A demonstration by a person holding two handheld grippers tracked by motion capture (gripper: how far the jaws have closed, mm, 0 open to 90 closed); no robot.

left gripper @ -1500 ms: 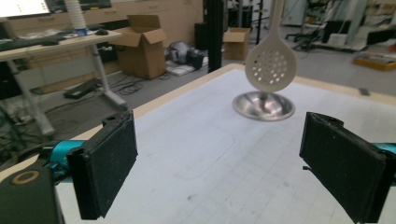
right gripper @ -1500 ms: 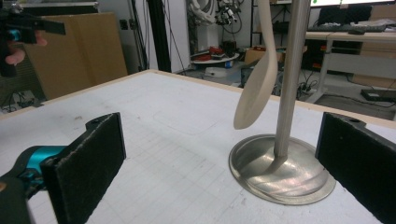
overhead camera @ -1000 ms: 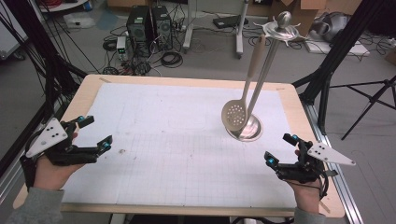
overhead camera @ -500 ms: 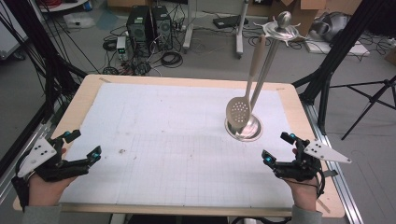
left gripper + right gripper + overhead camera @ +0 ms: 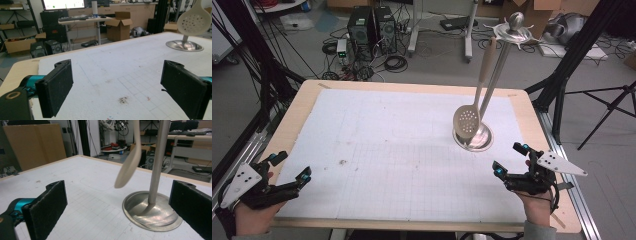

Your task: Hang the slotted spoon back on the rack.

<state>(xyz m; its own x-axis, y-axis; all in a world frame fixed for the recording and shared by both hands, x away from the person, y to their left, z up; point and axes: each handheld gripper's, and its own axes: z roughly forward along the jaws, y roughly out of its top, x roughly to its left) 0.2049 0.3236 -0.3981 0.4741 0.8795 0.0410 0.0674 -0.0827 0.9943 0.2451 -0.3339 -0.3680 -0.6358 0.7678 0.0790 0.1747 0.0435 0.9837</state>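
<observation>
A steel utensil stand (image 5: 499,65) with a round dish base (image 5: 479,141) stands at the table's right. A cream slotted spoon (image 5: 468,120) hangs from its top, bowl just above the base. My left gripper (image 5: 291,166) rests low at the near left corner, jaws open and empty. My right gripper (image 5: 508,159) sits at the near right, open and empty, just in front of the base. In the left gripper view the spoon (image 5: 194,16) and base (image 5: 184,46) show far right. The right gripper view has the spoon (image 5: 130,160) and the pole (image 5: 158,157) close ahead.
A white gridded mat (image 5: 397,150) covers the wooden table (image 5: 294,107). A small dark stain (image 5: 343,162) marks the mat left of centre. Black frame posts, computers and cables stand on the floor beyond the far edge.
My left gripper has moved down and toward the table's near left corner, still open. The right gripper and the spoon have stayed put.
</observation>
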